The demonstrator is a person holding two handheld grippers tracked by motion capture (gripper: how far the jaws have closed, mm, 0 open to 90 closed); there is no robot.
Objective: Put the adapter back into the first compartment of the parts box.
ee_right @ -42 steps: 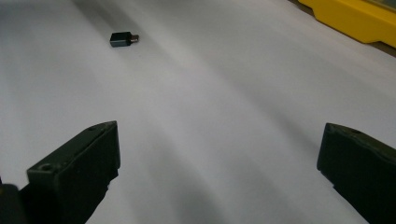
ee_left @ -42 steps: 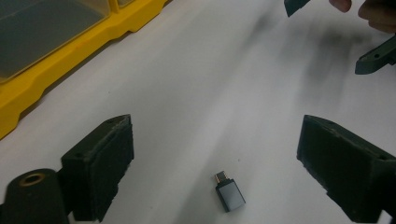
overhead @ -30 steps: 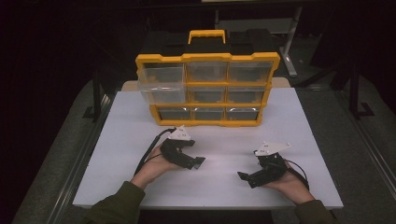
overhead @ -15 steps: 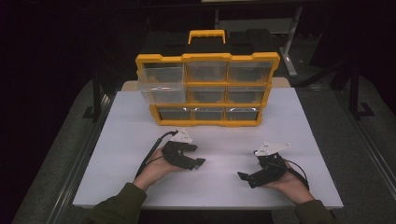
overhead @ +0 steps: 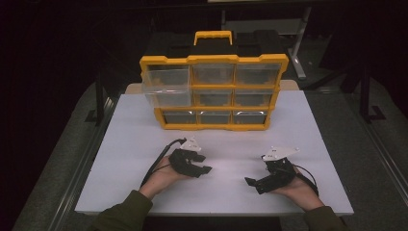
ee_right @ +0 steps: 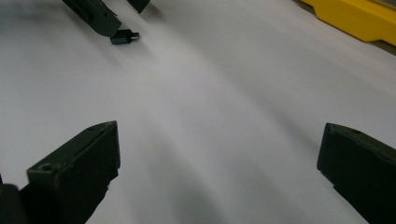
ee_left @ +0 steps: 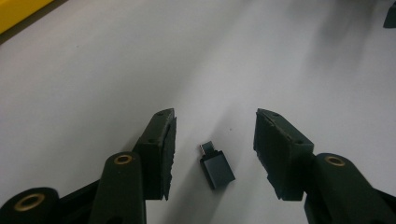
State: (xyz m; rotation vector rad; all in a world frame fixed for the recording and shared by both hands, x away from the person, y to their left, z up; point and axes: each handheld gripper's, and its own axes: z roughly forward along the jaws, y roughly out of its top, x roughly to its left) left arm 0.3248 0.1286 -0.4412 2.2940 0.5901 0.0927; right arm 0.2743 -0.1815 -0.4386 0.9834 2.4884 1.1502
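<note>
At the left of the high view, the left hand (overhead: pixel 161 177) comes in from the near edge of the white desk (overhead: pixel 120 144), a dark olive sleeve (overhead: pixel 120 211) behind it. It holds the left tool (overhead: pixel 204 169), which points to the right across the desk, with its grey three-cornered plate on top and its cable looping out to the left. In the left gripper view this tool's (ee_left: pixel 212 154) jaws stand wide apart, low over the desk, with a small dark adapter (ee_left: pixel 215 165) lying flat on the desk between them. The adapter touches neither jaw; its short metal plug end points toward the far side, and it sits somewhat nearer the left jaw than the right one. In the right gripper view the same adapter (ee_right: pixel 122 37) lies just beside a jaw of the left tool, far off at the upper left.

Toward the far middle of the desk stands a yellow organiser case (overhead: pixel 214 91) with three rows of clear drawers and a yellow handle on top. Its upper left drawer (overhead: pixel 166 79) is pulled forward.

At the right, the right hand (overhead: pixel 298 185) rests near the desk's near edge and holds the right tool (overhead: pixel 250 182), which points left toward the other one, well apart from it. In the right gripper view its (ee_right: pixel 219 154) jaws are wide open, with bare desk between them.
</note>
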